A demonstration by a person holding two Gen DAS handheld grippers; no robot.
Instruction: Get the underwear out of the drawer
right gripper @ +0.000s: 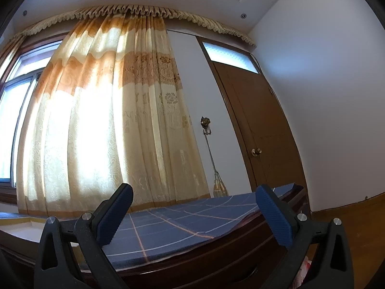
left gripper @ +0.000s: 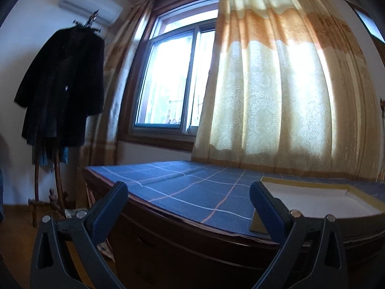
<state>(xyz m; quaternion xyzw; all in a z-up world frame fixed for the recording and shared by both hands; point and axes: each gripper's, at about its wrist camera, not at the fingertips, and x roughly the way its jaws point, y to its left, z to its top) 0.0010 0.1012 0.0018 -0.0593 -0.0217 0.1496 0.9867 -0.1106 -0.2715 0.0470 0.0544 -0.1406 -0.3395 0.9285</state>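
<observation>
A: Start close in. How do the two tools stand?

B: Both are spread wide with nothing between the pads. The left tool [left gripper: 189, 202] is level and aimed over the front edge of the dark wooden chest [left gripper: 192, 248]. The right tool [right gripper: 195, 204] holds much the same pose, tipped slightly up, further along the same piece of furniture.

A: And the drawer?

B: Below both of them. In the left wrist view a curved drawer front [left gripper: 154, 238] shows on the chest's face, under the tool's line of sight. It runs side to side along the chest, so its long axis lies across the fingers. It looks shut, though the front is dim and I can't be sure.

A: The underwear?

B: Not visible in either view. I'd judge it is inside that chest, so it lies down and forward from both tools.

A: Which hand is nearer?

B: I'd say the left, since the drawer front shows between its fingers. In the right view only a strip of wood appears under the pads.

A: What sits on top?

B: A blue checked cloth [left gripper: 192, 183] covers the surface, with a shallow open box [left gripper: 320, 200], white inside, just right of the left tool. Beyond it hang the curtain [left gripper: 276, 91] and the window [left gripper: 168, 72].
</observation>
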